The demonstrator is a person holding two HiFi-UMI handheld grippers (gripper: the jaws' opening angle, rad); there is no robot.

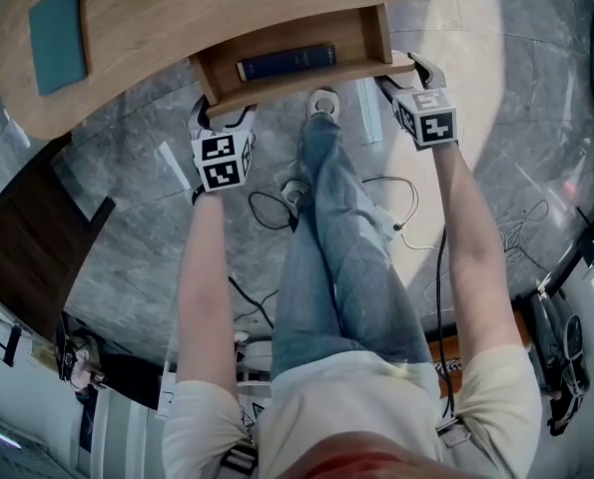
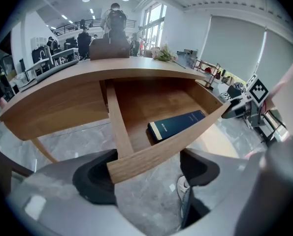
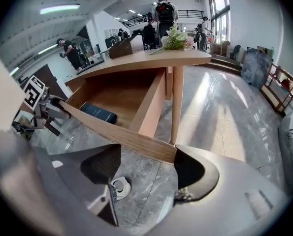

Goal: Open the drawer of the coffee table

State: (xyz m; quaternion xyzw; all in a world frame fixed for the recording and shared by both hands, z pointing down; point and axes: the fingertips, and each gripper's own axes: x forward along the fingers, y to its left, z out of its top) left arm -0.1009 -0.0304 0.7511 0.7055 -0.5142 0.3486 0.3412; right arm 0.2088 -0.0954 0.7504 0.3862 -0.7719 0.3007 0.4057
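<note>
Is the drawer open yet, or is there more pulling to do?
Done: the drawer is pulled out, with a blue book showing inside. In hand: the left gripper and right gripper sit open at the drawer's two front corners. Left: probably only backing away.

Head view: up high, aimed steeply down past the table (image 1: 177,18) near edge, open drawer (image 1: 277,40) at frame top. Left gripper view: low, right up against the drawer's left front corner, facing into it. Right gripper view: same at the right front corner. Shared by all three: drawer inside and blue book (image 1: 287,62). Crosswise too: right gripper (image 2: 235,106) in the left view, left gripper (image 3: 50,113) in the right.
</note>
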